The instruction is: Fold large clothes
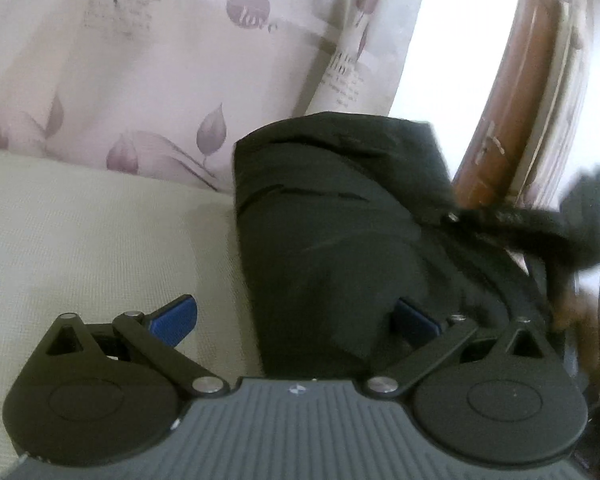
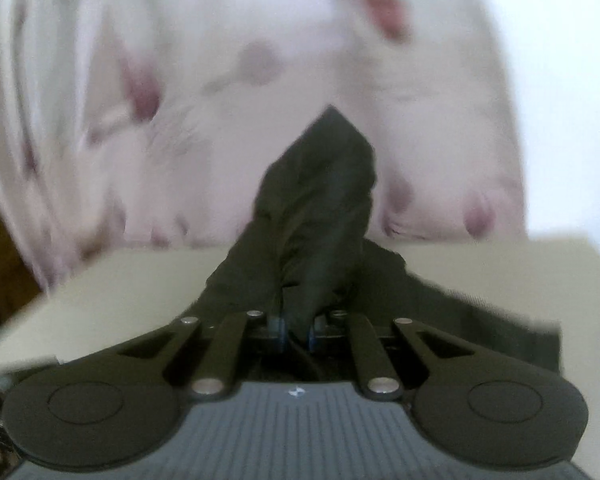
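A large black garment (image 1: 332, 208) lies bunched on a cream surface (image 1: 80, 240). Its fur-trimmed edge (image 1: 512, 220) rises toward the right in the left wrist view. My left gripper (image 1: 294, 320) stands open over the garment's near end. Its left blue pad (image 1: 174, 320) is bare above the surface, and cloth drapes partly over the right pad (image 1: 416, 322). In the right wrist view my right gripper (image 2: 297, 330) is shut on a pinched fold of the black garment (image 2: 316, 200), which stands up in a peak ahead of the fingers.
A pale curtain (image 1: 140, 60) printed with purple leaves hangs behind the surface and fills the blurred right wrist background as the curtain (image 2: 220, 80). A brown wooden door (image 1: 512, 100) stands at the right. The cream surface (image 2: 120, 288) extends to both sides of the garment.
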Action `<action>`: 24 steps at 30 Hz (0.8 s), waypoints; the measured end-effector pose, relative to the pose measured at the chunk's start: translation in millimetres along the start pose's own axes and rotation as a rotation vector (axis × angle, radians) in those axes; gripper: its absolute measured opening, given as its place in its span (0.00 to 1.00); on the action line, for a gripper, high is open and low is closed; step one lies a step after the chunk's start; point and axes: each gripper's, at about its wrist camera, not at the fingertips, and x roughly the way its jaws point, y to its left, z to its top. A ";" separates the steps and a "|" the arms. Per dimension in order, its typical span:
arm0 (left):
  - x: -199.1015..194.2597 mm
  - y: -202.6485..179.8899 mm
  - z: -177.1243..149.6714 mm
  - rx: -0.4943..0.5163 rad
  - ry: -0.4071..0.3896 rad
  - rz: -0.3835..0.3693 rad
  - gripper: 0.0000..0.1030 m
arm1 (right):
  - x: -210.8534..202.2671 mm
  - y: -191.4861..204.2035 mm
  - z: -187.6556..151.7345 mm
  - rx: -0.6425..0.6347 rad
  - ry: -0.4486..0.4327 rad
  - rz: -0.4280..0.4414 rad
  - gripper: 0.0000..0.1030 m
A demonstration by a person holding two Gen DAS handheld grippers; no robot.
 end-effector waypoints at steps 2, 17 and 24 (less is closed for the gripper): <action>8.9 -1.7 0.1 -0.015 0.015 -0.022 1.00 | -10.3 -27.4 -23.4 0.122 -0.068 0.017 0.08; 57.8 -0.1 -16.3 -0.018 0.130 -0.355 1.00 | -40.3 -122.2 -95.9 0.467 -0.164 0.027 0.08; 76.6 -15.9 -29.6 0.063 0.225 -0.336 1.00 | -33.3 -139.0 -103.0 0.553 -0.142 0.083 0.08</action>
